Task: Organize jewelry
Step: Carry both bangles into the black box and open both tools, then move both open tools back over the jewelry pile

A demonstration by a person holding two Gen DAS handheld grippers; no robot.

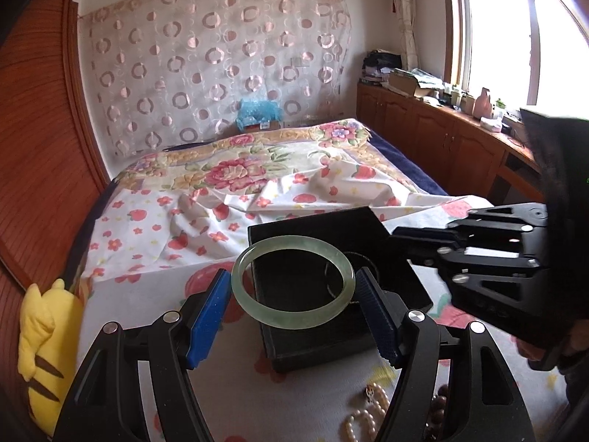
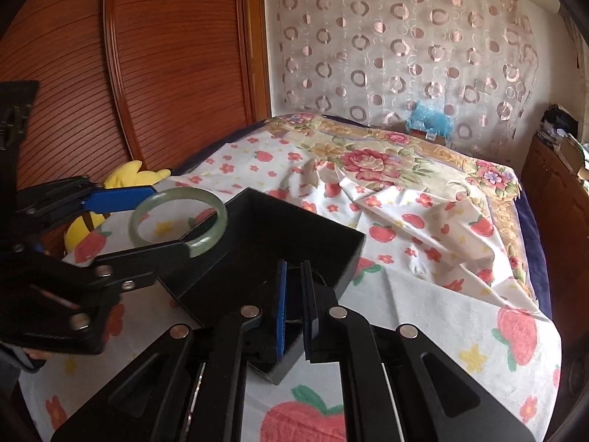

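I hold a pale green bangle (image 1: 293,281) across its width in my left gripper (image 1: 294,313), one blue pad (image 1: 208,318) pressing on each outer side, so the ring lies nearly flat with its opening facing up. It hangs in the air just above the near left part of an open black box (image 1: 371,228) that sits on a strawberry-print sheet (image 1: 154,221) on a bed. The box lies straight ahead of and below these fingers, so I judge the coming move to be a short push forward and a lowering into it. A thin dark ring already seems to lie inside the box, though it is hard to make out. The bangle looks smooth, glossy and slightly cloudy, unbroken all the way round. My right gripper (image 2: 294,309) rests low at the box's near corner, its fingers drawn to a narrow gap, apparently holding nothing. A pearl strand (image 1: 362,418) and brown beads (image 1: 438,410) lie on the sheet beneath my left gripper, outside the box
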